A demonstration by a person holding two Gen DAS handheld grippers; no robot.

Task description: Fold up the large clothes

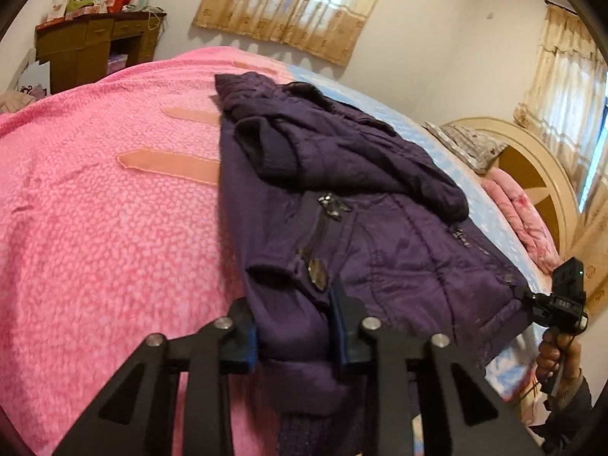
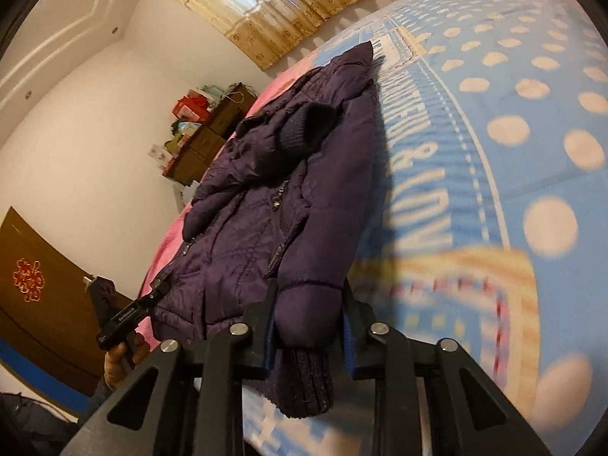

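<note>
A dark purple padded jacket (image 1: 342, 197) lies flat on the bed with its sleeves folded over the front, the hem nearest me. My left gripper (image 1: 292, 326) is shut on the hem's left corner, with bunched fabric filling the gap between its blue pads (image 1: 249, 338). In the right wrist view the same jacket (image 2: 266, 197) stretches away, and my right gripper (image 2: 309, 326) is shut on the hem's other corner, where a knitted band (image 2: 309, 380) hangs below. Each view shows the other gripper at the hem's far end: the right gripper (image 1: 532, 298) and the left gripper (image 2: 159, 288), each held by a hand.
The bed carries a pink fleece blanket (image 1: 95, 209) on the left and a blue dotted sheet (image 2: 513, 114) on the right. A cream headboard (image 1: 532, 159) and pillows (image 1: 467, 144) stand to the right. A wooden desk (image 1: 87, 49) piled with boxes sits beyond, and a brown door (image 2: 38, 296) is nearby.
</note>
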